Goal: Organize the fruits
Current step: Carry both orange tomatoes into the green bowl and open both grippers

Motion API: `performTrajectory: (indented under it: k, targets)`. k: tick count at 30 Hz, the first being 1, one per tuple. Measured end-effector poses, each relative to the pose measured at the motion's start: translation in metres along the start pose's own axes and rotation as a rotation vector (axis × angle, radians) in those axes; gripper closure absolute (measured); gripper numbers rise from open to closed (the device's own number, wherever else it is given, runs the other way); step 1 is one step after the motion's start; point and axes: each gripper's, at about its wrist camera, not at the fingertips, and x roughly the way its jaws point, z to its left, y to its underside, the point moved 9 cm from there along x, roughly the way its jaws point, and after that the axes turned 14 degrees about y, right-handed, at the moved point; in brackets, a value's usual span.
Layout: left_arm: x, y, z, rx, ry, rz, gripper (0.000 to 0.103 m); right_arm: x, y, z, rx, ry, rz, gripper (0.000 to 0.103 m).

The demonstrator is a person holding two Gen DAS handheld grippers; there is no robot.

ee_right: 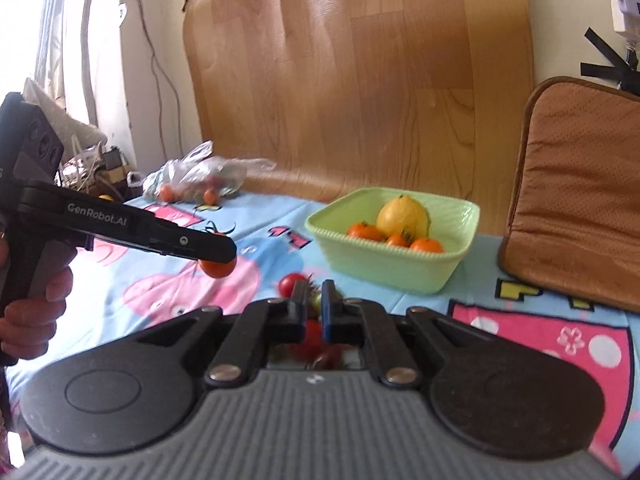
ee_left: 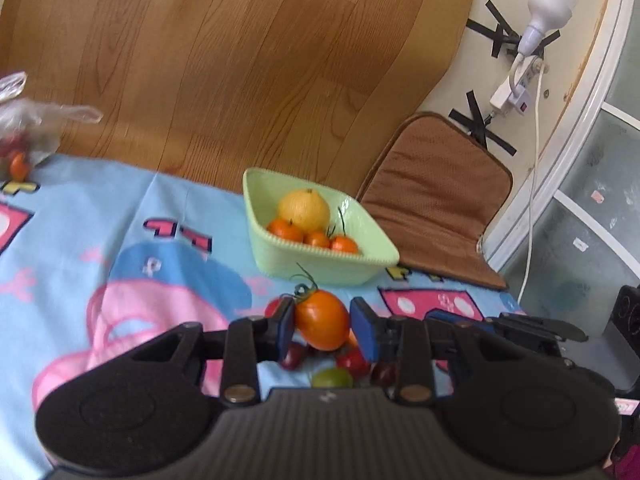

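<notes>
Orange tomato [ee_left: 322, 320] grip clear left view; right view [ee_right: 218, 267] blurred, perhaps.

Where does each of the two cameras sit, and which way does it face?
Left wrist: sits on the left gripper, facing along its fingers past the orange tomato they hold toward the green basket.
Right wrist: sits on the right gripper, facing across the cartoon cloth to that basket; its fingers, the left gripper and a hand show.
Shared: basket, plastic bag, wooden board, brown cushion.
</notes>
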Motion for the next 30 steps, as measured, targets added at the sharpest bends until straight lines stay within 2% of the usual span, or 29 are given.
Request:
performTrajectory:
  k: [3, 7, 9, 11, 13, 16, 18, 19, 20, 23, 25, 30]
  targets:
    - [0.024, -0.026, 0.005, -0.031, 0.003, 0.006, 0.073, 0.022, -0.014, -0.020, 0.044, 0.014, 0.030, 0.093]
    - [0.023, -0.023, -0.006, 0.019, 0.052, 0.007, 0.072, 0.001, -0.002, -0.034, 0.083, -0.003, 0.025, 0.089]
    - [0.017, -0.010, -0.007, 0.029, 0.072, 0.029, 0.072, -0.014, 0.017, -0.029, 0.077, -0.033, 0.046, 0.083]
    - [0.013, 0.004, -0.005, 0.006, 0.092, 0.055, 0.073, -0.023, 0.035, -0.015, 0.049, -0.071, 0.078, 0.066]
    - [0.007, 0.017, -0.001, -0.015, 0.089, 0.075, 0.072, -0.024, 0.050, -0.001, 0.018, -0.087, 0.107, 0.061]
    - [-0.002, 0.029, 0.002, -0.028, 0.079, 0.082, 0.072, -0.016, 0.061, 0.009, -0.031, -0.042, 0.125, 0.059]
    - [-0.008, 0.033, 0.003, -0.034, 0.067, 0.082, 0.072, -0.009, 0.063, 0.007, -0.021, -0.016, 0.141, 0.059]
    - [-0.010, 0.034, 0.004, -0.037, 0.063, 0.084, 0.072, -0.006, 0.065, 0.005, -0.013, -0.015, 0.157, 0.062]
    - [-0.011, 0.035, 0.005, -0.038, 0.060, 0.086, 0.072, -0.004, 0.068, 0.004, -0.012, -0.014, 0.173, 0.072]
    - [-0.012, 0.032, 0.006, -0.037, 0.060, 0.085, 0.072, -0.009, 0.068, 0.003, -0.002, -0.035, 0.173, 0.072]
    - [-0.008, 0.023, 0.004, -0.027, 0.065, 0.077, 0.072, -0.015, 0.055, 0.001, 0.011, -0.043, 0.134, 0.072]
    - [0.020, -0.014, -0.002, 0.021, 0.052, 0.048, 0.072, -0.010, 0.004, -0.015, -0.006, 0.038, 0.011, 0.072]
